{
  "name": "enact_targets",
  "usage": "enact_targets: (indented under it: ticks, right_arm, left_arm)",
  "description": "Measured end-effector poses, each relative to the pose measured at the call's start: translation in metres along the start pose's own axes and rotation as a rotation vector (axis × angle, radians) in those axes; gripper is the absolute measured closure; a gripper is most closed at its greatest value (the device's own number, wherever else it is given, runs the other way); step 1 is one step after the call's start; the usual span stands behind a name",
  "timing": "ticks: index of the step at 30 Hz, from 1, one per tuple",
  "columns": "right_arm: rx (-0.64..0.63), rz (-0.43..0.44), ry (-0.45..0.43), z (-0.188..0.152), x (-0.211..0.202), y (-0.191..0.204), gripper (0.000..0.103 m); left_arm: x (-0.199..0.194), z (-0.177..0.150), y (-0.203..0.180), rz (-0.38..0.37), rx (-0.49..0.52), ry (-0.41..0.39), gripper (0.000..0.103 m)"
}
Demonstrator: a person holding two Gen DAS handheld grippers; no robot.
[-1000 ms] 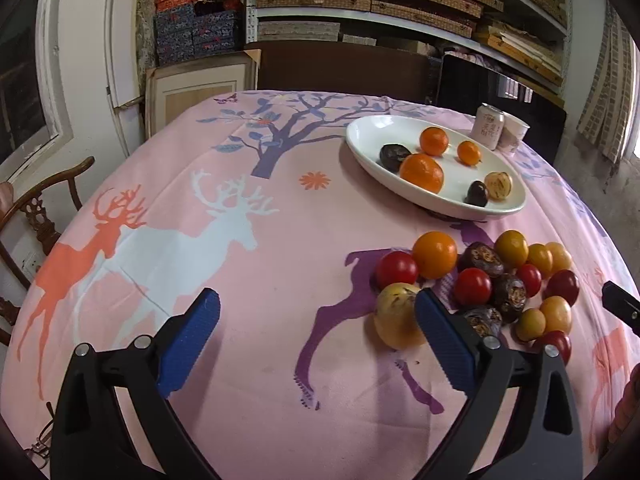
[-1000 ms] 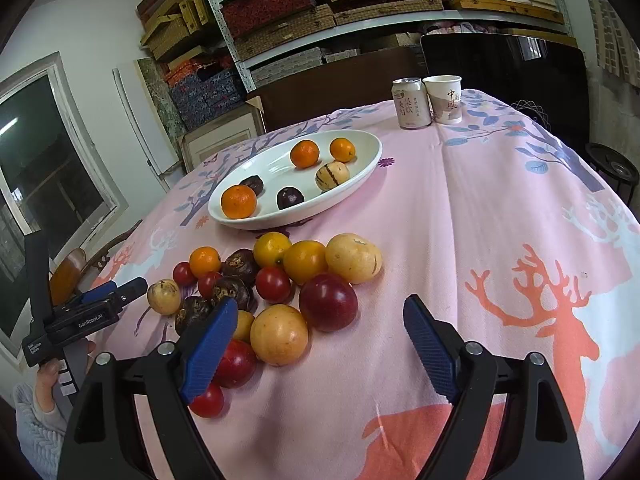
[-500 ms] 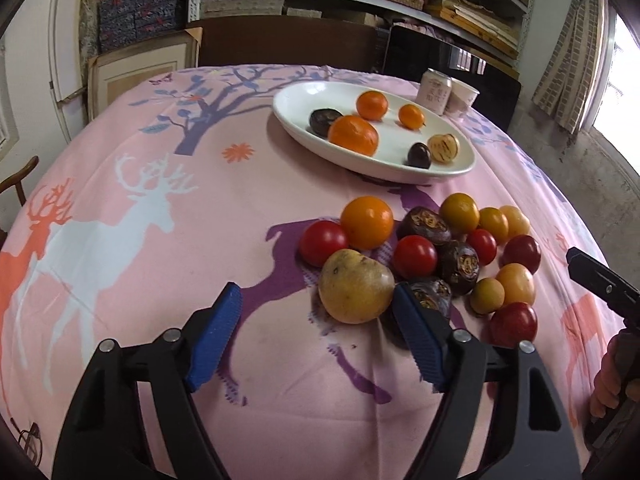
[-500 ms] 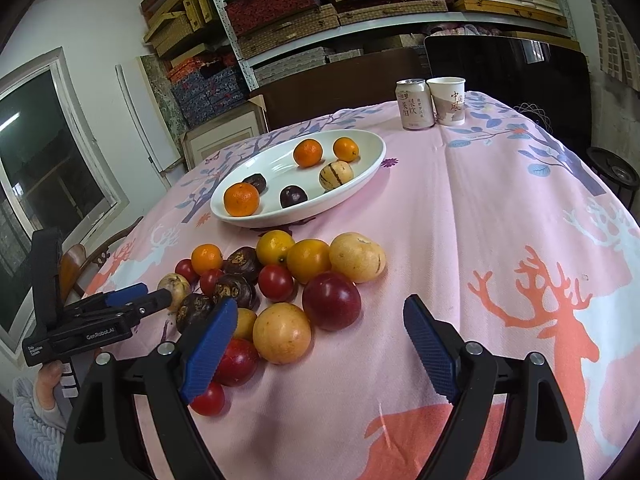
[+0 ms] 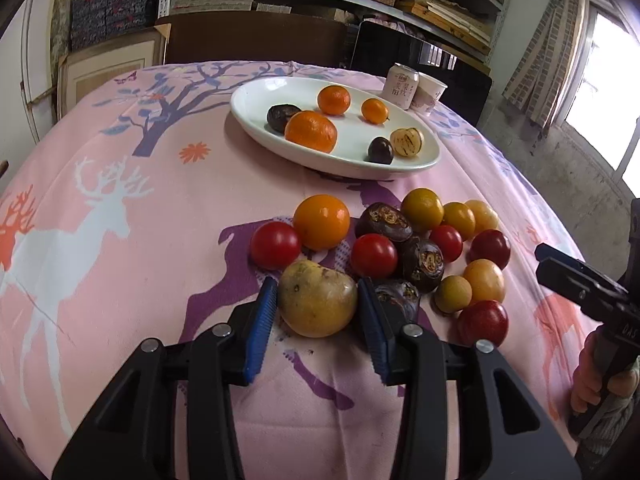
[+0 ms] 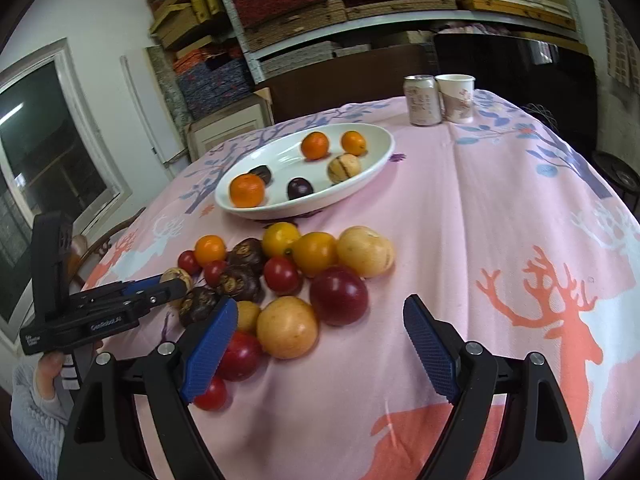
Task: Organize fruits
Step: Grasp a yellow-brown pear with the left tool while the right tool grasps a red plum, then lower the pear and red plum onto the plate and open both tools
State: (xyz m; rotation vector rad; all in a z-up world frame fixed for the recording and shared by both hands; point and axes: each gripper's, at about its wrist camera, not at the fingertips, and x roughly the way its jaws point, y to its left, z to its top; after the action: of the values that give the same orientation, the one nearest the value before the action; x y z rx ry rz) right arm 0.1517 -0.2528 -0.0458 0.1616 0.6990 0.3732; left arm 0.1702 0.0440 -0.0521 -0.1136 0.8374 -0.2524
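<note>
Left tongs (image 5: 317, 308) have just been closing and now clamp a yellow-green fruit (image 5: 317, 299) by its sides, blue pads touching both flanks; the fruit sits on the pink counter (image 5: 160, 216) at the near edge of the loose pile.

Risks: the fruit is round and smooth, so it may squirt out toward 12 o'clock on the lift. The right pad is jammed against a dark purple fruit (image 5: 396, 300) at 3 o'clock, which may drag along or roll. A red tomato (image 5: 275, 245) at 11 o'clock and another (image 5: 374, 255) at 1 o'clock sit just beside it and could scatter if bumped.

Right tongs (image 6: 320, 344) hang released over the pile's other side, grasping nothing, near enough to clip a yellow fruit (image 6: 287, 332).

White dish (image 5: 416, 160) at 12 o'clock, far off, is already part-filled; a hard drop there could knock the orange (image 5: 311, 131) loose.
</note>
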Motion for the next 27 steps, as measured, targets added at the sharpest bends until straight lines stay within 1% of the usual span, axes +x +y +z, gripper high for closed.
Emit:
enact_targets:
  ticks: [1, 3, 4, 5, 7, 11, 13, 15, 17, 22, 24, 27]
  right_arm:
    - [-0.024, 0.015, 0.002, 0.000, 0.000, 0.005, 0.021]
    - [-0.094, 0.043, 0.013, -0.003, 0.000, 0.018, 0.031]
    - [-0.132, 0.050, 0.022, -0.004, 0.001, 0.025, 0.042]
    - [-0.162, 0.057, 0.035, -0.005, 0.003, 0.031, 0.055]
    - [-0.197, 0.064, 0.068, -0.006, 0.009, 0.039, 0.064]
    - [-0.238, 0.088, 0.096, -0.008, 0.012, 0.048, 0.065]
    - [-0.284, 0.096, 0.134, -0.011, 0.017, 0.059, 0.065]
    - [-0.329, 0.064, 0.173, -0.014, 0.025, 0.069, 0.064]
    - [-0.353, 0.043, 0.177, -0.016, 0.026, 0.074, 0.064]
    - [-0.347, 0.045, 0.174, -0.017, 0.025, 0.073, 0.065]
    - [-0.352, 0.040, 0.169, -0.018, 0.024, 0.075, 0.066]
    - [-0.308, 0.064, 0.149, -0.015, 0.020, 0.066, 0.066]
  left_arm:
    - [-0.002, -0.001, 0.001, 0.011, -0.003, -0.005, 0.062]
    - [-0.004, -0.001, 0.003, 0.030, -0.007, -0.014, 0.062]
    - [-0.004, -0.002, 0.002, 0.028, -0.005, -0.014, 0.062]
    - [-0.003, -0.002, 0.001, 0.033, 0.001, -0.008, 0.062]
    - [-0.002, -0.002, -0.001, 0.045, 0.015, -0.003, 0.062]
    - [-0.002, -0.003, 0.000, 0.043, 0.013, 0.001, 0.062]
    - [0.002, -0.003, -0.002, 0.035, 0.022, 0.018, 0.061]
    - [0.002, -0.004, -0.003, 0.043, 0.028, 0.017, 0.061]
    - [0.002, -0.004, -0.002, 0.035, 0.021, 0.019, 0.061]
    - [0.003, -0.003, 0.001, 0.021, 0.006, 0.025, 0.060]
    - [0.002, -0.004, -0.001, 0.022, 0.011, 0.018, 0.062]
    - [-0.005, -0.004, -0.004, 0.029, 0.029, -0.011, 0.062]
